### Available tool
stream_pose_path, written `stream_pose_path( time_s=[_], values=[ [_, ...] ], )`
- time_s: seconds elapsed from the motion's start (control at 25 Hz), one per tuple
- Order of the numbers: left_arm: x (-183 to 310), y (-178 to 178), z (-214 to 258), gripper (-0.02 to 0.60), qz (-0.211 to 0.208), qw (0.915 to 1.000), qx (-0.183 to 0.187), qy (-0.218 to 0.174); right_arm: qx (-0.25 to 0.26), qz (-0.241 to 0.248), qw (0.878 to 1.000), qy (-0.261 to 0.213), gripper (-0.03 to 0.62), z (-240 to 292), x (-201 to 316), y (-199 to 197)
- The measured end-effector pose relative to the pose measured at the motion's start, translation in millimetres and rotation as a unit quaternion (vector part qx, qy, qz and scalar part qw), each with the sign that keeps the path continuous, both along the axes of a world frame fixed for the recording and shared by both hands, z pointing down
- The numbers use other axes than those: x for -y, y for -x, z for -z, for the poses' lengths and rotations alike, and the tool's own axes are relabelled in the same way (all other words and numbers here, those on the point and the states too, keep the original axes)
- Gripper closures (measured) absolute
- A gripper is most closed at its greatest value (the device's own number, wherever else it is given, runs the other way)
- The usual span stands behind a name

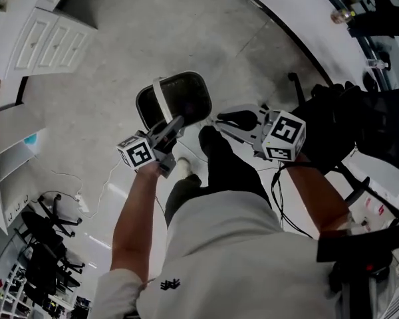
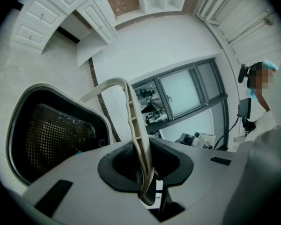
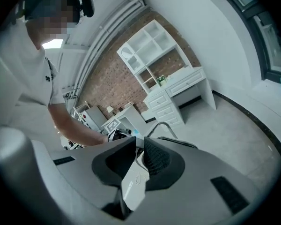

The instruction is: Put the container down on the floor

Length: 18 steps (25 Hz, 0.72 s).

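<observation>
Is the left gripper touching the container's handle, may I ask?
Touching: in the left gripper view, the left gripper clamps the handle between its jaws.

Container (image 1: 186,93): black mesh w/ small square holes, pale rim, cream handle (image 1: 161,104). Left tool (image 1: 175,123) & right tool (image 1: 221,119): grey bodies, black pads. Cubes (image 1: 135,153): white w/ black square markers. Floor (image 1: 106,58): light grey, speckled. Cabinets (image 1: 50,38): white. Wall (image 3: 113,86): red-brown brick. Shirt (image 1: 233,258) white, trousers (image 1: 229,168) black.

The container (image 1: 183,98) is over the floor (image 1: 113,52), ahead of the person's legs (image 1: 223,168); drawers (image 1: 50,42) stand far left, shelves (image 1: 10,155) nearer left.
</observation>
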<state>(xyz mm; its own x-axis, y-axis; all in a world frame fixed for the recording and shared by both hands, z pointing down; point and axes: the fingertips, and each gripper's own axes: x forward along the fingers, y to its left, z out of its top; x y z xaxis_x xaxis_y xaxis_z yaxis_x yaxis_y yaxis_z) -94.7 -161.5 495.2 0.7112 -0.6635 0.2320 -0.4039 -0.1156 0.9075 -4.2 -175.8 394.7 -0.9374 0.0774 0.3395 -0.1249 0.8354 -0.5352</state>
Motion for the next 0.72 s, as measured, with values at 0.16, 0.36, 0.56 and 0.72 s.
stream_pose_path(
  time_s=[0.16, 0.36, 0.56, 0.72],
  values=[
    [38.4, 1.0, -42.9, 0.506, 0.008, 0.9999, -0.01, 0.009, -0.015, -0.001, 1.0, 0.015, 0.542, -32.8, 33.3, -3.2],
    [77.0, 0.6, -98.5, 0.508, 0.015, 0.9995, -0.017, 0.022, -0.034, -0.002, 0.999, 0.037, 0.542, -66.4, 66.4, -4.9],
    [108.8, 9.0, -155.6, 0.508, 0.008, 0.9994, -0.021, 0.027, -0.047, -0.011, 0.997, 0.059, 0.542, -108.0, 85.2, -0.6],
    [128.4, 14.5, -201.6, 0.508, 0.001, 0.9995, -0.007, 0.032, -0.057, -0.01, 0.995, 0.075, 0.542, -141.1, 95.6, 1.9]
  ],
)
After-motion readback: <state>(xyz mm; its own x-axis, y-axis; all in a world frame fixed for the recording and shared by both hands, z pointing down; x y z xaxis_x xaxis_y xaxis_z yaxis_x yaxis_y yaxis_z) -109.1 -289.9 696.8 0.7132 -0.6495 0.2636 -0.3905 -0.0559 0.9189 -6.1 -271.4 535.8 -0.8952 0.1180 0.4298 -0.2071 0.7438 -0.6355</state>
